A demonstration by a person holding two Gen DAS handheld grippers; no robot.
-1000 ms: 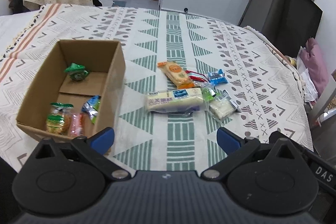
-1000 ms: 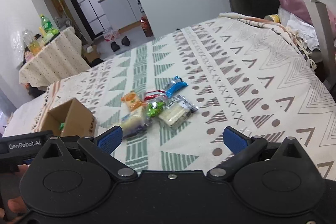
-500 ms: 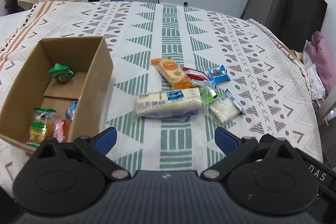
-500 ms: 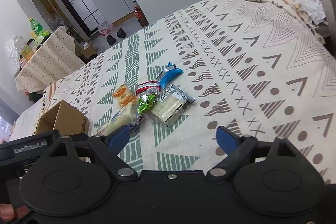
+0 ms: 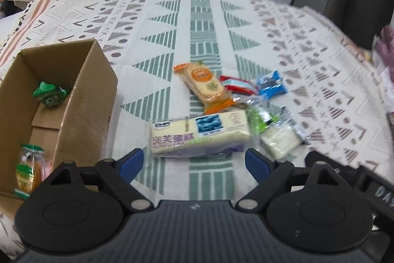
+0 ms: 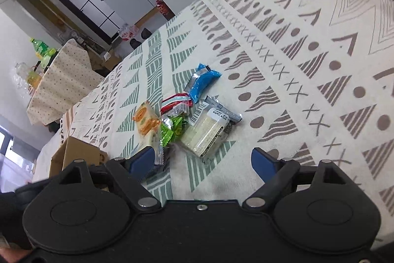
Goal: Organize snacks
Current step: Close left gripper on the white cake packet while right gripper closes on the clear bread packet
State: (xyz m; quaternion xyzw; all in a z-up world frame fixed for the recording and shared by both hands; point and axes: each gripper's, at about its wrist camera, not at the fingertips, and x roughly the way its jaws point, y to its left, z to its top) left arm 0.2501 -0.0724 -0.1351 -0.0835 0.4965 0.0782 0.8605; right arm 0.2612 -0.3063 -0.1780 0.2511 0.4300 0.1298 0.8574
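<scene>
From the left wrist view, six snacks lie in a bunch on the patterned cloth [image 5: 204, 16]: one long cream cake pack [image 5: 199, 133], one orange cracker pack [image 5: 203, 83], one red pack [image 5: 236, 86], one blue pack [image 5: 272, 86], one green pack [image 5: 259, 118] and one clear white pack [image 5: 280, 139]. The brown box [image 5: 91, 100] sits to the left. It holds one green candy [image 5: 50, 95] and a cookie pack [image 5: 27, 171]; other packs there are cut off and hard to count. The left claw [image 5: 195, 163] has been closing a little but is wide, with nothing in it, just in front of the cake pack. The right side is blurry.

From the right wrist view, the same snacks show. The right claw [image 6: 205, 163] is wide and holds nothing, near the clear white pack [image 6: 208, 131]. One blue finger [image 6: 141, 160] hides part of the cake pack. Only a corner of the box [image 6: 76, 154] shows. Behind is a dotted table [image 6: 61, 80] with bottles.
</scene>
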